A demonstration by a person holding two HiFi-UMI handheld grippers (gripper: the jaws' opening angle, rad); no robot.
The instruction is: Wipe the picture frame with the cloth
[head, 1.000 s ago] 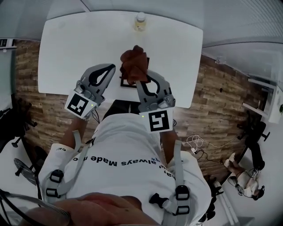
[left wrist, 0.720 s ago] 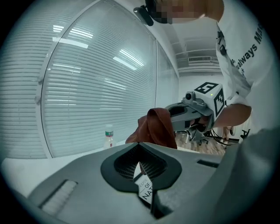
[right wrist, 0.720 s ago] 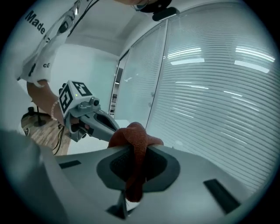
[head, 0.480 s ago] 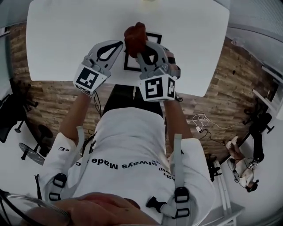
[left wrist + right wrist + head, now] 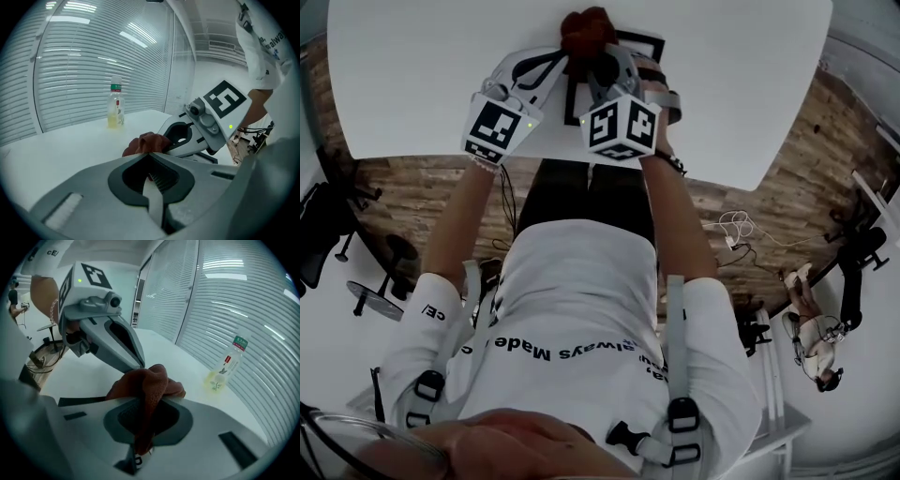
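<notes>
A rust-red cloth (image 5: 586,28) is bunched up at the far side of the white table (image 5: 422,84), over the near left part of a black picture frame (image 5: 645,42) that lies flat. My right gripper (image 5: 598,58) is shut on the cloth (image 5: 151,380), which hangs down between its jaws. My left gripper (image 5: 555,62) comes in from the left, shut, with its tips (image 5: 149,153) right against the cloth (image 5: 146,143); I see nothing held in it. In the right gripper view a dark edge of the frame (image 5: 84,401) shows below the left gripper (image 5: 139,365).
A clear bottle with yellowish liquid (image 5: 116,108) stands upright farther back on the table, also seen in the right gripper view (image 5: 227,365). Window blinds lie behind it. Wood flooring, office chairs (image 5: 328,225) and cables surround the table.
Both grippers have moved forward over the table with the cloth. The left gripper has closed in from the side until its tips meet the cloth. The frame now lies mostly under the grippers.
</notes>
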